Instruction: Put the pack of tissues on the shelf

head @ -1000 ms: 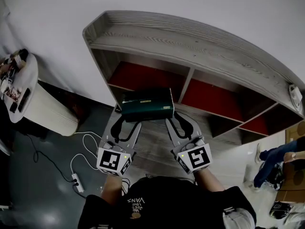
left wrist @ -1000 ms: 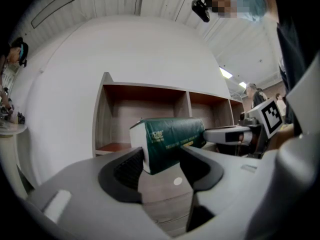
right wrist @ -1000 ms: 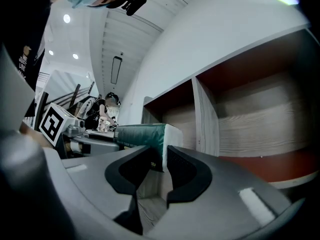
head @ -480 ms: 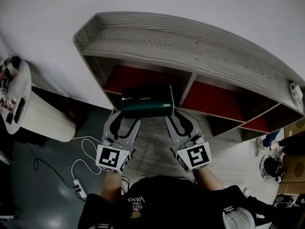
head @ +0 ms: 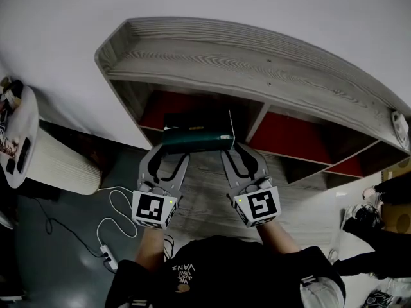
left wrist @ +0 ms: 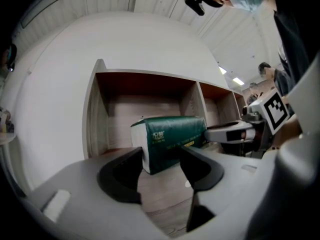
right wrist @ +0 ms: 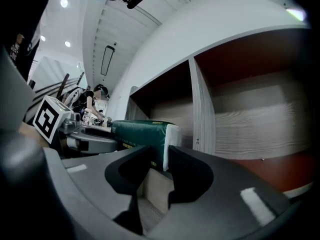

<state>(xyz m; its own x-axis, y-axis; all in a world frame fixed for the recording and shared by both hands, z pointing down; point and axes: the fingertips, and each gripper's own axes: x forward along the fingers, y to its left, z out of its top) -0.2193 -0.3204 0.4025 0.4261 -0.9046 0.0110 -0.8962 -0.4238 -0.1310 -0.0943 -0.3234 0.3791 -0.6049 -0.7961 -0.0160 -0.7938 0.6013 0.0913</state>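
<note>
The pack of tissues [head: 197,135], likely light and squashy, is pinched at its ends by the left hand-held gripper [head: 169,153] and the right hand-held gripper [head: 239,153].

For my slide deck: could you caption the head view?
Left gripper and right gripper hold a green pack of tissues in front of the left compartment of the shelf.

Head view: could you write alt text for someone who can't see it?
A person holds a dark green pack of tissues at the opening of the left compartment of a grey wooden shelf with red panels inside. The left gripper and the right gripper each clamp one end of the pack.
</note>
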